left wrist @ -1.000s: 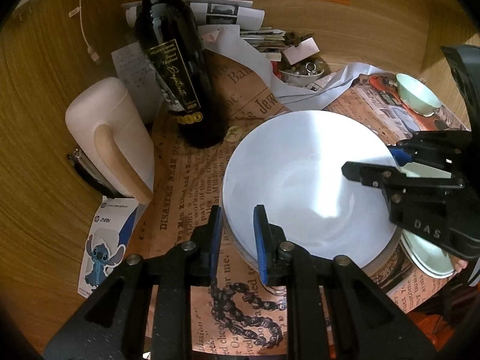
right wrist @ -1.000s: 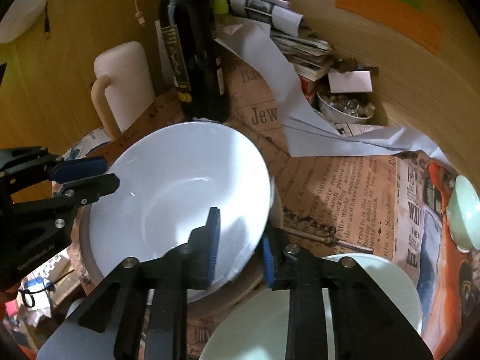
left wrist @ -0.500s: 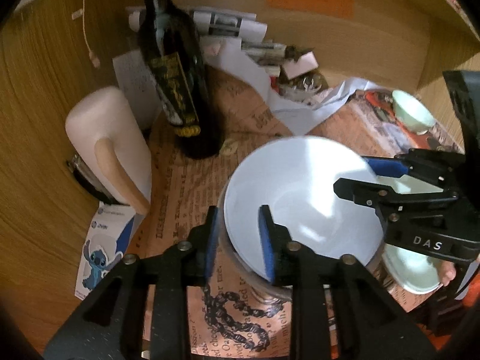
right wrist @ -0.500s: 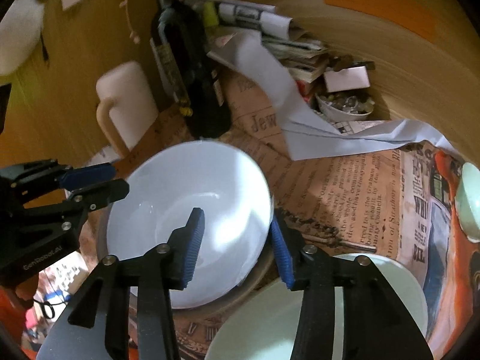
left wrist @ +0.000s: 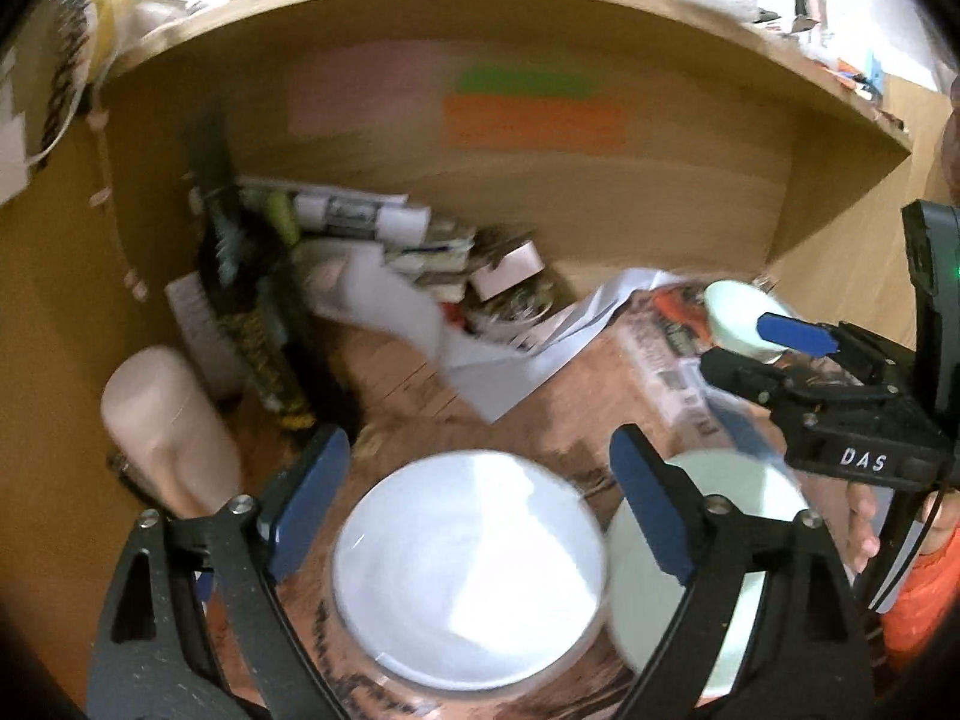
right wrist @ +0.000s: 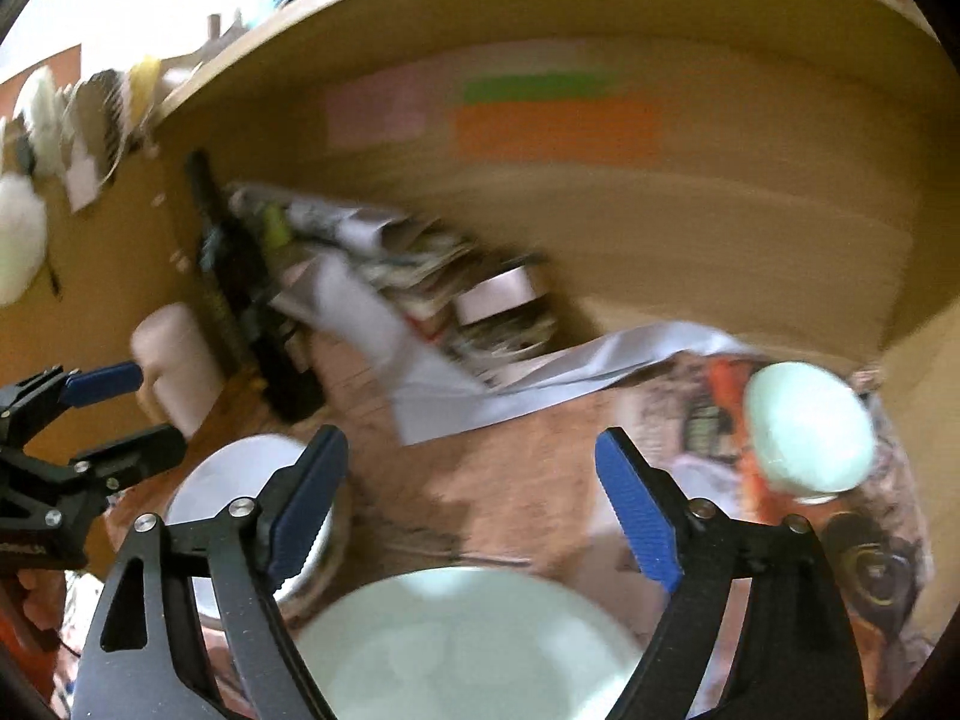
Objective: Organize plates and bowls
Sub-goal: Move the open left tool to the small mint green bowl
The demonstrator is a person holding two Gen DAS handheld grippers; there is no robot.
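White bowl (left wrist: 468,570): on the counter, below the left tool (left wrist: 480,510); stiff, glossy, breakable; take it by the rim.
Pale green plate (right wrist: 462,642): beside it.
Right tool (right wrist: 474,498): empty.
Jaws: both opening wide, gripping nothing.

Tabletop (left wrist: 420,384): wooden, mostly under printed newspaper sheets (right wrist: 528,480). On the paper: white bowl (left wrist: 468,564) at 6 o'clock in the left wrist view, sitting in a second dish; pale green plate (left wrist: 744,516) just beside it at 4 o'clock; small pale green bowl (right wrist: 810,426) at 2 o'clock. Dark bottle (left wrist: 252,312) and cream mug (left wrist: 162,420) at 9–10 o'clock. Loose white paper (left wrist: 480,360) and a stack of papers (left wrist: 390,234) at 12 o'clock, blurred.
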